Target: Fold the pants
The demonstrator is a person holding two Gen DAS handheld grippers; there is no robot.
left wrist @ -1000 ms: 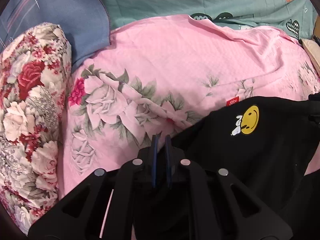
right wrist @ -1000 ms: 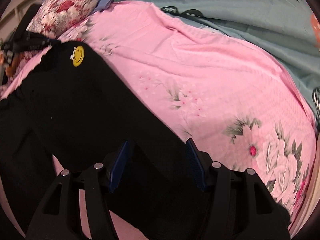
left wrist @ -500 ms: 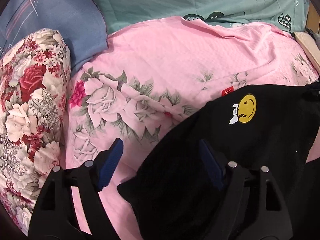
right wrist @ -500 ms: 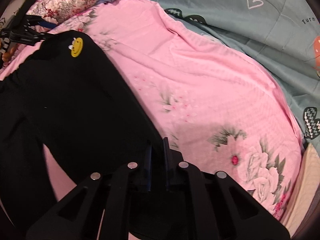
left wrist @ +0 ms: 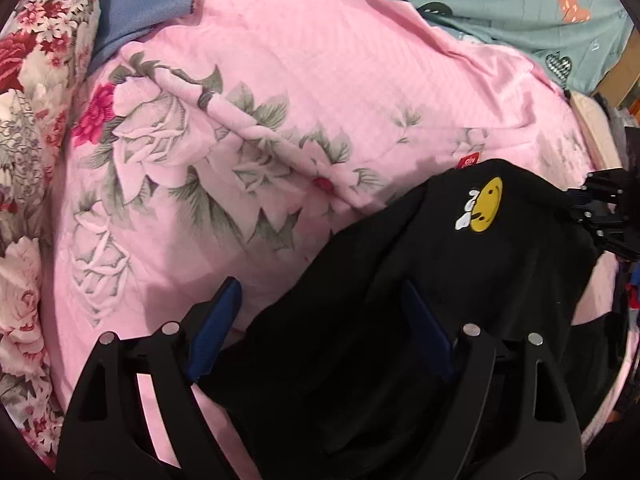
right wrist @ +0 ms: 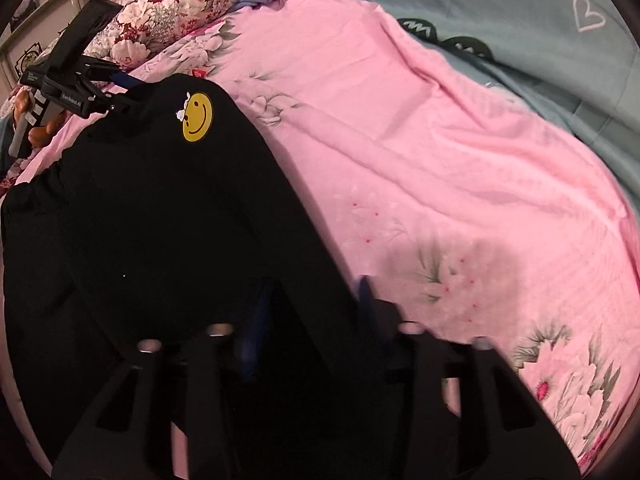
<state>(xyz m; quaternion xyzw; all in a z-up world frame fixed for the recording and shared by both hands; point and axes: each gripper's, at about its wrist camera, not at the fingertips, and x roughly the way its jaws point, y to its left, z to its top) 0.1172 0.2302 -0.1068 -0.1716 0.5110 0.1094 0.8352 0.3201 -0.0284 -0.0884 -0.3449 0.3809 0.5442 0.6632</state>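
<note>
1. Black pants (left wrist: 420, 320) with a yellow smiley patch (left wrist: 485, 205), spread across a pink floral blanket (left wrist: 280, 100).
2. Left gripper (left wrist: 320, 328) over the near edge of the pants, blue fingers (left wrist: 216, 324) spread wide apart, nothing pinched.
3. Right gripper (right wrist: 308, 312) blurred, fingers parted over dark cloth, no clamp visible.
4. Flowered pillow (left wrist: 28, 80) lying left of the blanket, teal sheet (left wrist: 520, 8) beyond.

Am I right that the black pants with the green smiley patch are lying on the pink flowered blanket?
Not quite: the smiley patch is yellow, not green, as the left wrist view shows. The rest holds: the black pants lie on the pink flowered blanket.
</note>
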